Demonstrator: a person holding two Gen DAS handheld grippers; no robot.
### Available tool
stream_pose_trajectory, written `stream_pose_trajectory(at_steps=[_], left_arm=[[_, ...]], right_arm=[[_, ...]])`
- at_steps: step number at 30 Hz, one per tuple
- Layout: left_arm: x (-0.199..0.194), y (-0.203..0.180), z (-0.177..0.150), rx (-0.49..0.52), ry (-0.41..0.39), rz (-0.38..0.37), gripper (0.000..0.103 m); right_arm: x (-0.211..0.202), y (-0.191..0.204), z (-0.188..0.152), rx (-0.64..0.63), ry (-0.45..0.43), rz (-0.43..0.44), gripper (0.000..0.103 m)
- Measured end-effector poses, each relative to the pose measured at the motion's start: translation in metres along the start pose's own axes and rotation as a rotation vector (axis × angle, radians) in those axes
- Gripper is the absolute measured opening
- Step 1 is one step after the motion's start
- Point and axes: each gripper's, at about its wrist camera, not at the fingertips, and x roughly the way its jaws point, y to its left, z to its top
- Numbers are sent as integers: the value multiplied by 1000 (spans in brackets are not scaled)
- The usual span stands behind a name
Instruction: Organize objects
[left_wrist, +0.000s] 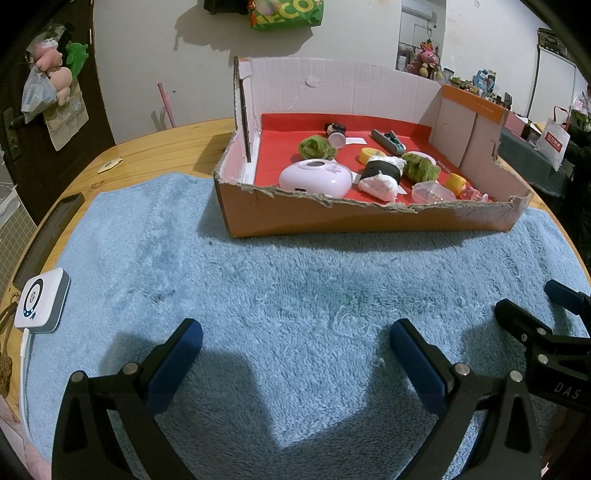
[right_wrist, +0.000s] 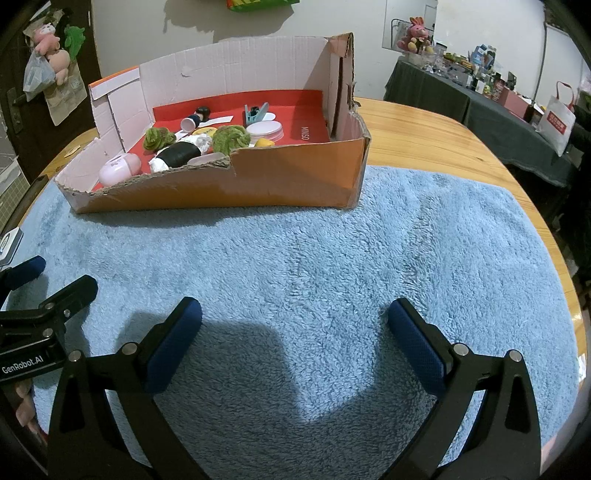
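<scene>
Blue-padded tongs up front: the left gripper (left_wrist: 295, 343) is spread wide with nothing between its fingers, hovering low over the blue towel (left_wrist: 277, 288). Same story on the other side, the right gripper (right_wrist: 294, 321) gaping wide and empty above the same fluffy cloth. Each one pokes into the other's view at the edge, side by side, near but not touching.

Plenty of open towel ahead of both, a clear stretch right up to the cardboard box (left_wrist: 332, 218), which sits on the far part of the towel with its torn, ragged front wall facing us. That front edge is low on one end and taller at the orange corner. Inside, on the red floor, the objects lie together: a white oval device (left_wrist: 314, 177), a black-and-white wrapped roll (left_wrist: 380, 173), two green fuzzy balls (left_wrist: 316, 146), a small figurine (left_wrist: 334, 129), a grey-green clip (left_wrist: 388, 142), a clear capsule (left_wrist: 432, 192).

Beyond the towel's edges, bare wooden table (right_wrist: 424, 129) runs round to a curved rim. A white square gadget (left_wrist: 42, 301) rests at the left edge.

Readable: "MINISO" on the box floor, "GenRobot.AI" on the left tool, "DAS" on the right one.
</scene>
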Motion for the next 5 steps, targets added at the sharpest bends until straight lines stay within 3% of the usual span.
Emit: stream_pose_trajectory(at_steps=[5], left_arm=[[0, 0, -1, 0, 0, 0, 103]], right_arm=[[0, 0, 0, 0, 0, 0, 103]])
